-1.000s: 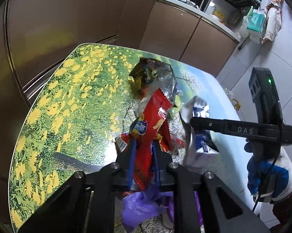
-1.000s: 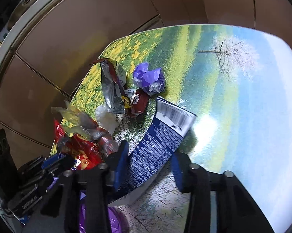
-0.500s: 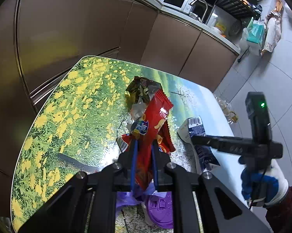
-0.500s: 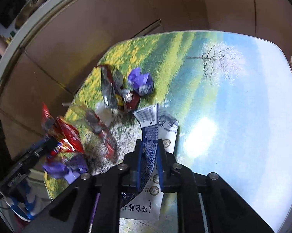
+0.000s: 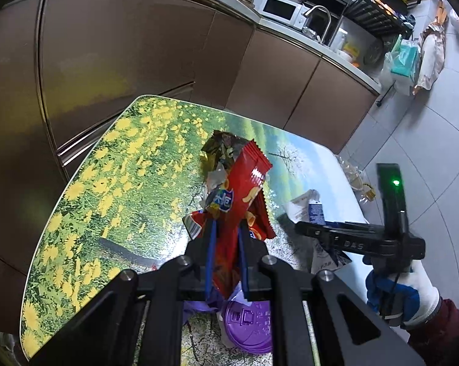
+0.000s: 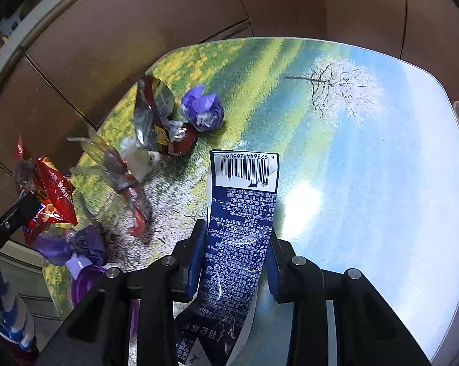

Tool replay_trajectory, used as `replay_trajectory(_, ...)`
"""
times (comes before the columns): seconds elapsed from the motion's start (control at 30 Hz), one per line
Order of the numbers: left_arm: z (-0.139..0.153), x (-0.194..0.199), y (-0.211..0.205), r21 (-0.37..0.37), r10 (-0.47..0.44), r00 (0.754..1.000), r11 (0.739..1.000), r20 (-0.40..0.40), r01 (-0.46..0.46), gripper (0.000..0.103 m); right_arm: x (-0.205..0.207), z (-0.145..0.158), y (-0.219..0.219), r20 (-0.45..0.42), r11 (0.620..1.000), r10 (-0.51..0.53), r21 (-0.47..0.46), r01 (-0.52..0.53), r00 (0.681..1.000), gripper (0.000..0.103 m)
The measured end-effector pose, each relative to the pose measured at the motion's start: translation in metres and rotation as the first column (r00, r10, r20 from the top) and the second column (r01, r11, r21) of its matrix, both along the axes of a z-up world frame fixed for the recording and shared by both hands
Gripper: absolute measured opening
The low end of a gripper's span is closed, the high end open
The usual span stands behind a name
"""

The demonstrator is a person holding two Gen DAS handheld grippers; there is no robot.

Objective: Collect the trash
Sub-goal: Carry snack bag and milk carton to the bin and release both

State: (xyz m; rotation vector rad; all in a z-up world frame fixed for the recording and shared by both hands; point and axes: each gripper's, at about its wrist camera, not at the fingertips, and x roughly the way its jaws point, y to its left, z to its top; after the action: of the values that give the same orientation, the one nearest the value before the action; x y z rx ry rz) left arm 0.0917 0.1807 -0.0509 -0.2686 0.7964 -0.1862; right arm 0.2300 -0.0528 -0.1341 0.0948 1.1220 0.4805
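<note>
Left gripper (image 5: 225,244) pinches a red snack wrapper (image 5: 243,189) bearing a blue logo, lifted above the flower-print table (image 5: 122,164). Right gripper (image 6: 235,241), marked "DAS" on its side and carried in a white-and-blue gloved hand (image 5: 403,296), clamps a flattened dark blue carton (image 6: 241,228) whose barcode reads 6 923644 266066, raised off the tabletop.

Both grippers are matte black with blue finger pads and round silver screws on the linkage arms. The right gripper (image 5: 313,231) bears white "DAS" lettering and a green-lit handle; the right hand (image 5: 403,296) wears a white-and-blue glove over a dark red sleeve (image 5: 442,332).
</note>
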Motion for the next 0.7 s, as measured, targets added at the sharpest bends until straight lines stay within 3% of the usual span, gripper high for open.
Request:
replay_trajectory(0.17, 0.014, -0.003, -0.008, 0.013, 0.007, 1.0, 1.0, 0.014, -0.007, 0.013, -0.012, 0.025, -0.024, 0.041, 0.992, -0.012, 0.124, 0.007, 0.999, 0.035)
replay_trajectory(0.37, 0.03, 0.008, -0.056, 0.029, -0.056, 0.998, 0.998, 0.02, 0.056, 0.013, -0.025, 0.06, -0.081, 0.107, 0.977, -0.064, 0.211, 0.04, 0.992, 0.035)
replay_trajectory(0.53, 0.036, 0.031, -0.132, 0.052, -0.174, 0.985, 0.984, 0.01, 0.173, 0.013, -0.04, 0.081, -0.166, 0.166, 0.965, -0.169, 0.229, 0.129, 0.971, 0.035)
replay_trajectory(0.7, 0.031, 0.063, -0.235, 0.071, -0.324, 0.946, 0.943, -0.02, 0.325, 0.013, -0.047, 0.082, -0.263, 0.201, 0.936, -0.325, 0.209, 0.284, 0.924, 0.035)
